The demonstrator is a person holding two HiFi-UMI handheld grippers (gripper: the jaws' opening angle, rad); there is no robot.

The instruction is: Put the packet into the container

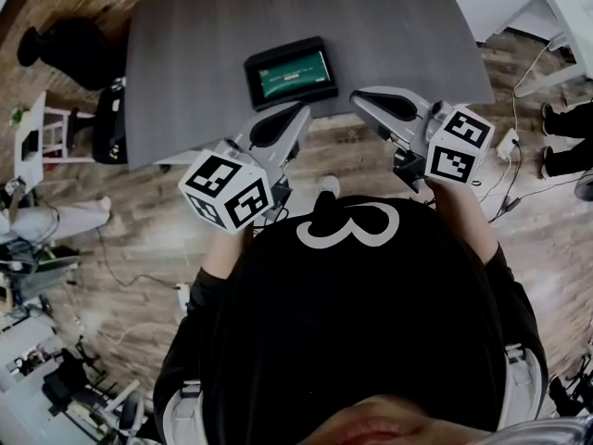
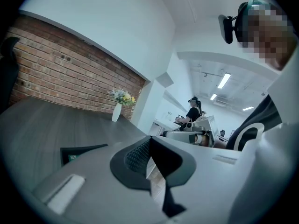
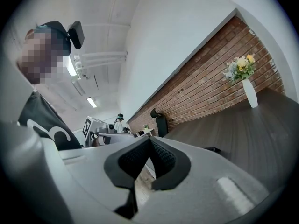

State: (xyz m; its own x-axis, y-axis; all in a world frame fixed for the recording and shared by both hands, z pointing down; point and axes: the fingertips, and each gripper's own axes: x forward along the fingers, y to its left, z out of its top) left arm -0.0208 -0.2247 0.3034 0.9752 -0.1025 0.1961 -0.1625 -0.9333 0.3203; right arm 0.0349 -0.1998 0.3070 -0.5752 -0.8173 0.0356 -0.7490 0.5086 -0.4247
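Observation:
A black shallow container (image 1: 290, 70) lies on the grey table (image 1: 185, 63) near its front edge, and a green packet (image 1: 296, 73) lies inside it. My left gripper (image 1: 302, 111) hovers just in front of the container's left corner. Its jaws are shut with nothing between them. My right gripper (image 1: 356, 98) hovers off the container's right corner, also shut and empty. In the left gripper view the shut jaws (image 2: 149, 143) meet, with the container's dark edge (image 2: 81, 152) to their left. The right gripper view shows shut jaws (image 3: 149, 142) and a dark container corner (image 3: 212, 149).
A black chair (image 1: 69, 49) stands at the table's far left. A white vase with flowers (image 2: 117, 110) sits at the table's far end by the brick wall. Cables and a power strip (image 1: 508, 145) lie on the wooden floor at right. Another person's shoes (image 1: 563, 119) are nearby.

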